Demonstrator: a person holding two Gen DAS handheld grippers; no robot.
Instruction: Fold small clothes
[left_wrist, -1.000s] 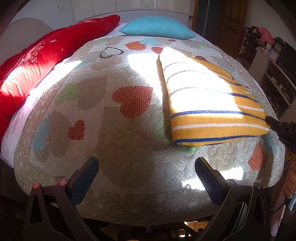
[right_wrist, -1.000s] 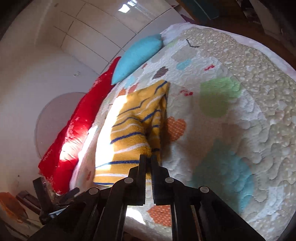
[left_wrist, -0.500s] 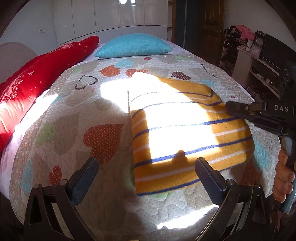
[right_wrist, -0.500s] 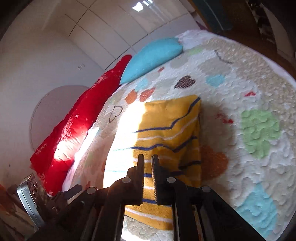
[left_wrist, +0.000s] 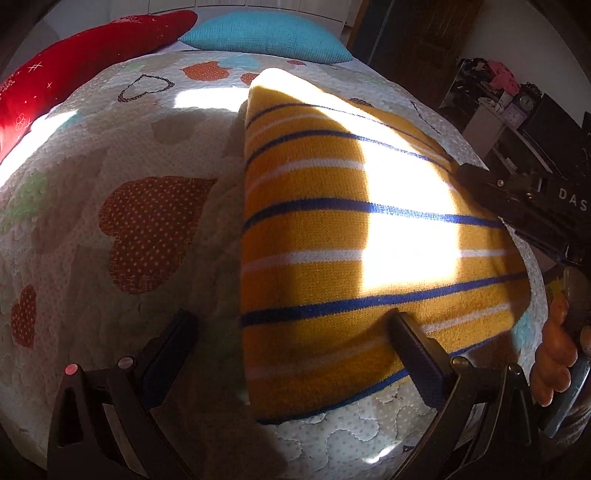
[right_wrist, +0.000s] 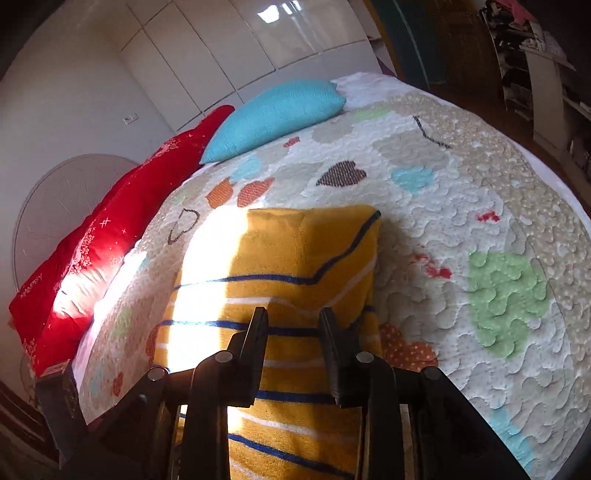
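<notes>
While the folded yellow striped garment (left_wrist: 369, 236) lies flat on the heart-patterned quilt (left_wrist: 129, 221), my right gripper (right_wrist: 293, 321) hovers over its near end, jaws parting, nothing pinched between them. My left gripper (left_wrist: 291, 332) is spread wide at the garment's near left corner; one finger (left_wrist: 413, 350) sits over the cloth, the other over bare quilt, gripping nothing. A teal pillow (right_wrist: 280, 110) and a red pillow (right_wrist: 122, 229) sit at the far end. Sunlight cuts across the stripes.
</notes>
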